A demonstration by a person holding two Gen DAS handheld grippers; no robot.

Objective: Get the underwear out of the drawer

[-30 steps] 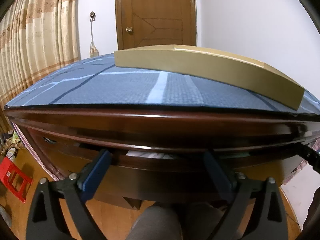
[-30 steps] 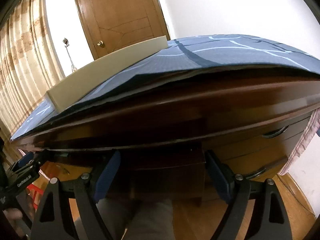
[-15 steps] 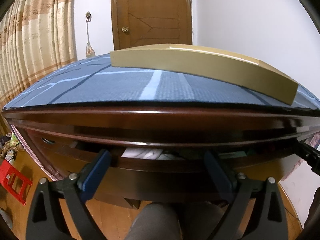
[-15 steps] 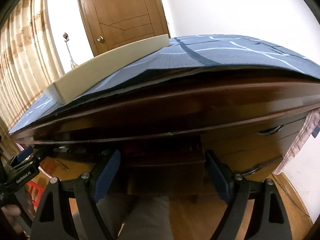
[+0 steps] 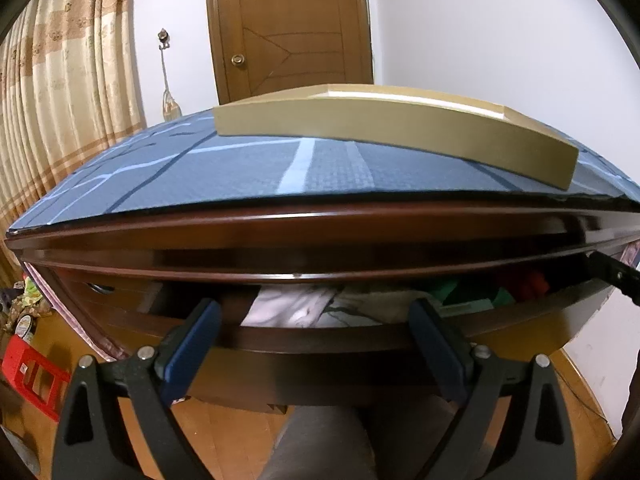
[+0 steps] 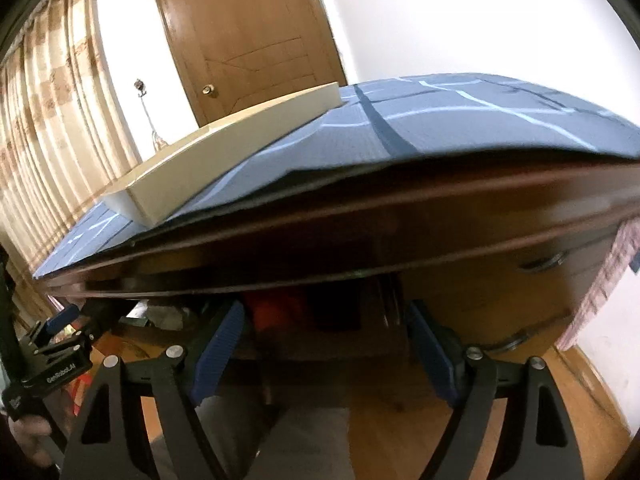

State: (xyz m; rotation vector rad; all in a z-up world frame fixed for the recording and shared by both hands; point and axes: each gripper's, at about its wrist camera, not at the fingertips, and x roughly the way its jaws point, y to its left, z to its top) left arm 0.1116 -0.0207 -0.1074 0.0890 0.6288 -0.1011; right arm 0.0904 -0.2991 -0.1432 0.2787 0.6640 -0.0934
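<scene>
Left wrist view: the left gripper (image 5: 314,336) has its jaws apart and empty before the part-open drawer (image 5: 320,344) under the table (image 5: 280,232), where white underwear (image 5: 296,308) lies beside green and red cloth; one tan box (image 5: 400,132) sits on the blue mat. Right wrist view: the right gripper (image 6: 326,340), jaws likewise apart and empty, faces the drawer's dark end, showing only one red garment (image 6: 276,308), plus the other gripper at left.

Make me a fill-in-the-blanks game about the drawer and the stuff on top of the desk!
1. The drawer under the desk top is partly ____.
2. The cloth covering the desk top is ____ with pale stripes.
3. The flat box rests on the ____.
4. The door behind the desk is ____.

Missing words: open; blue; cloth; shut
</scene>
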